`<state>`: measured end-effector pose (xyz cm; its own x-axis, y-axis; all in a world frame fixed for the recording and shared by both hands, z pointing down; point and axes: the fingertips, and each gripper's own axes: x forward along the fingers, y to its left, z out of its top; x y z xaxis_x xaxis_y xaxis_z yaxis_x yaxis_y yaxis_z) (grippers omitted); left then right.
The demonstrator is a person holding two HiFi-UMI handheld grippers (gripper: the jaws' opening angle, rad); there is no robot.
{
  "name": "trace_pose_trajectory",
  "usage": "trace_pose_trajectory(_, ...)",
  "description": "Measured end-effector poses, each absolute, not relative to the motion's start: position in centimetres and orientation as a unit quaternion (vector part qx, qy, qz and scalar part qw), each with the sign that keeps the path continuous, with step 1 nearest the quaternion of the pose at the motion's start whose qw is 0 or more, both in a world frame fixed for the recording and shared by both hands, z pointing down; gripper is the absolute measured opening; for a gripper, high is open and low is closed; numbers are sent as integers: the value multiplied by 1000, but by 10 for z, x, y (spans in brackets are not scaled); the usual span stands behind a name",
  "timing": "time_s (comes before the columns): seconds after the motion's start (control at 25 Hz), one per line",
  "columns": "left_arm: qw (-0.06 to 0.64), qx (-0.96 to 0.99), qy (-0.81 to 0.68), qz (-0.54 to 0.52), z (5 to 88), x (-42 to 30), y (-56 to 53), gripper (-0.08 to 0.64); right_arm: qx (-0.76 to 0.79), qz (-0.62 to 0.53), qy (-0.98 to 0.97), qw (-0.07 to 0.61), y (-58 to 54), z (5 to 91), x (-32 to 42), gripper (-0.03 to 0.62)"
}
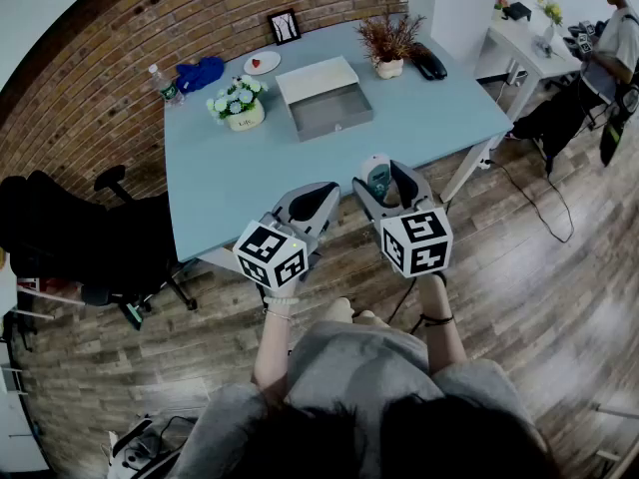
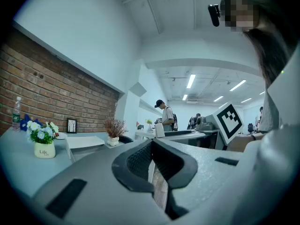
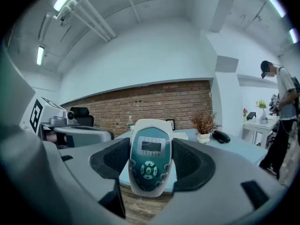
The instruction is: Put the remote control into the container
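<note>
My right gripper [image 1: 378, 171] is shut on the remote control [image 1: 378, 180], a white handset with a teal face and buttons. It hangs over the front edge of the light blue table [image 1: 220, 188]. In the right gripper view the remote control [image 3: 149, 156] stands upright between both pads [image 3: 116, 158]. The container [image 1: 324, 98], an open grey box with a white lid, lies at the back middle of the table, far from both grippers. My left gripper [image 1: 316, 201] is shut and empty, just left of the right one. Its pads [image 2: 140, 161] meet at the tips.
On the table stand a flower pot [image 1: 240, 103], a dried plant [image 1: 387, 43], a black telephone [image 1: 429, 63], a picture frame [image 1: 285, 26], a small plate [image 1: 262, 63], a water bottle [image 1: 165, 86] and a blue cloth [image 1: 200, 73]. A black chair [image 1: 90, 238] is at the left. A person [image 1: 614, 38] stands far right.
</note>
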<state>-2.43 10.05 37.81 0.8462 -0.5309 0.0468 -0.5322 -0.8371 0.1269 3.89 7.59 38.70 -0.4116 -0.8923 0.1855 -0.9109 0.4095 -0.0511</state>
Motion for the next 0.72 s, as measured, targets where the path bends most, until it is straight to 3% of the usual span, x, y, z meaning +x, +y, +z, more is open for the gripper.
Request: trace_pose_trajectory(0.72,85,952,-294,16,388,-26,87,3,523,84,-845,70,61,392,37,279)
